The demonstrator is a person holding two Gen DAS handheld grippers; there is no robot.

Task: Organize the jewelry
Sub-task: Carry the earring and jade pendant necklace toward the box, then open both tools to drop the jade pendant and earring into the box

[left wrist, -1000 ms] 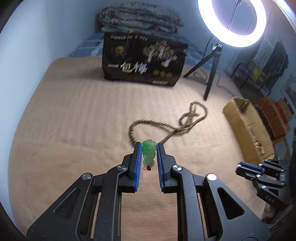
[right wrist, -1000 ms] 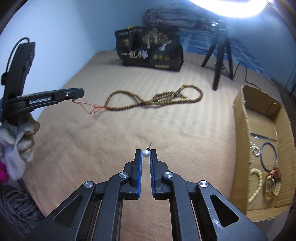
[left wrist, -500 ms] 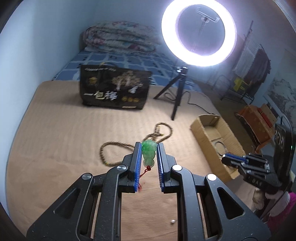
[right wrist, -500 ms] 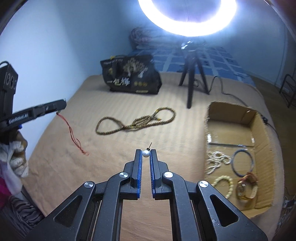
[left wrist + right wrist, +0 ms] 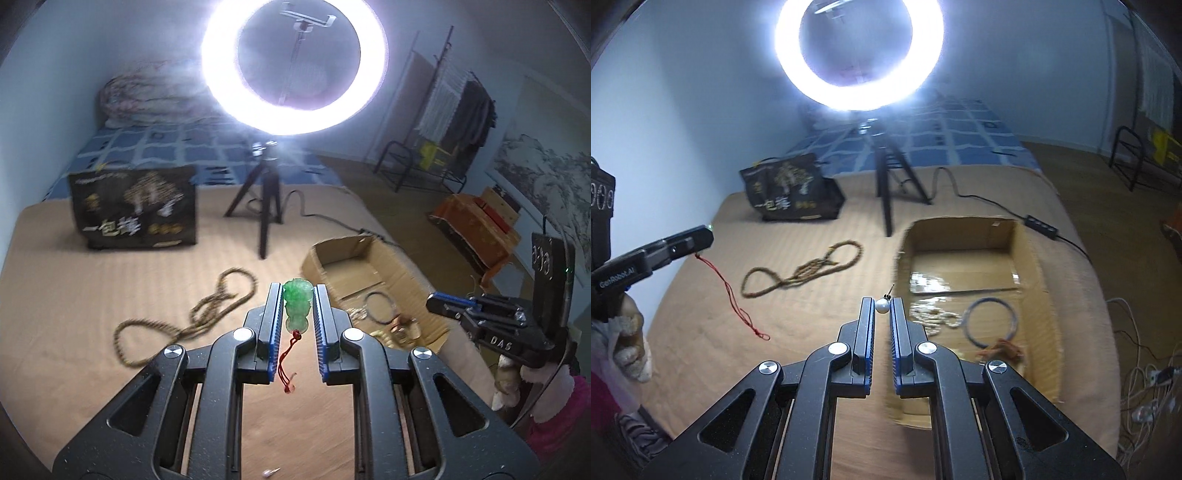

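Note:
My left gripper [image 5: 297,290] is shut on a green jade pendant [image 5: 297,308], whose red cord [image 5: 287,360] dangles below it. In the right wrist view that cord [image 5: 729,295] hangs from the left gripper [image 5: 703,236] at the left edge. My right gripper [image 5: 882,301] is shut on a small pearl earring [image 5: 882,305] at its fingertips. Both are raised above the tan mattress, near an open cardboard box [image 5: 1038,295] that holds a pale bead string [image 5: 932,315], a dark bangle [image 5: 990,323] and a watch [image 5: 1003,349]. A long brown bead necklace [image 5: 805,271] lies on the mattress.
A ring light on a black tripod [image 5: 267,206] stands behind the box, its cable [image 5: 979,197] running right. A black printed bag [image 5: 135,206] sits at the back left. A small pale item [image 5: 270,472] lies on the mattress below the left gripper. Cables lie past the mattress edge [image 5: 1145,387].
Both grippers have risen from the mattress and swung right toward the cardboard box, each keeping its piece. The red cord now hangs free in the air.

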